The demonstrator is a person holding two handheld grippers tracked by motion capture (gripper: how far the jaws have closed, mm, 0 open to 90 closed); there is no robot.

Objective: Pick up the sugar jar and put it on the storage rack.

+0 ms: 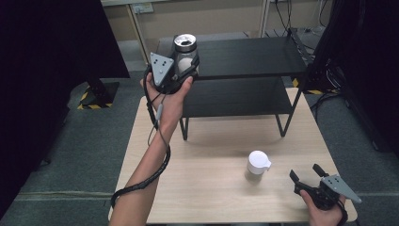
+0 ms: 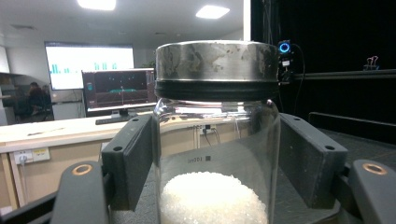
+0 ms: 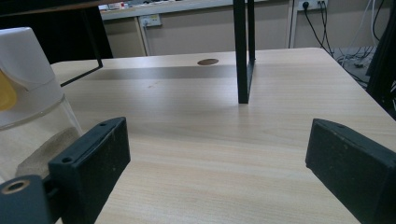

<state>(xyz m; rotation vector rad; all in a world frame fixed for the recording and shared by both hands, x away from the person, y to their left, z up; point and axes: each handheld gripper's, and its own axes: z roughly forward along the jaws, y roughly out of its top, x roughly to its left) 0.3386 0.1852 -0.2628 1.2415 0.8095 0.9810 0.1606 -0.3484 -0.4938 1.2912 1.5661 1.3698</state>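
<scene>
A glass jar (image 1: 185, 52) with a metal lid and white grains inside is held upright at the left end of the black shelf's top board (image 1: 249, 56). My left gripper (image 1: 181, 70) is shut on it. In the left gripper view the jar (image 2: 215, 140) stands between both pads (image 2: 132, 158), which press its sides. Whether it rests on the board cannot be told. A second jar with a white spouted lid (image 1: 258, 165) stands on the wooden table (image 1: 211, 188). My right gripper (image 1: 306, 174) is open, low at the table's right front, just right of that jar (image 3: 32, 93).
The black two-tier shelf stands at the table's back, one of its legs (image 3: 243, 51) ahead of my right gripper. Black curtains hang on both sides, and cables lie on the floor at the right. A cable trails from my left hand along the forearm.
</scene>
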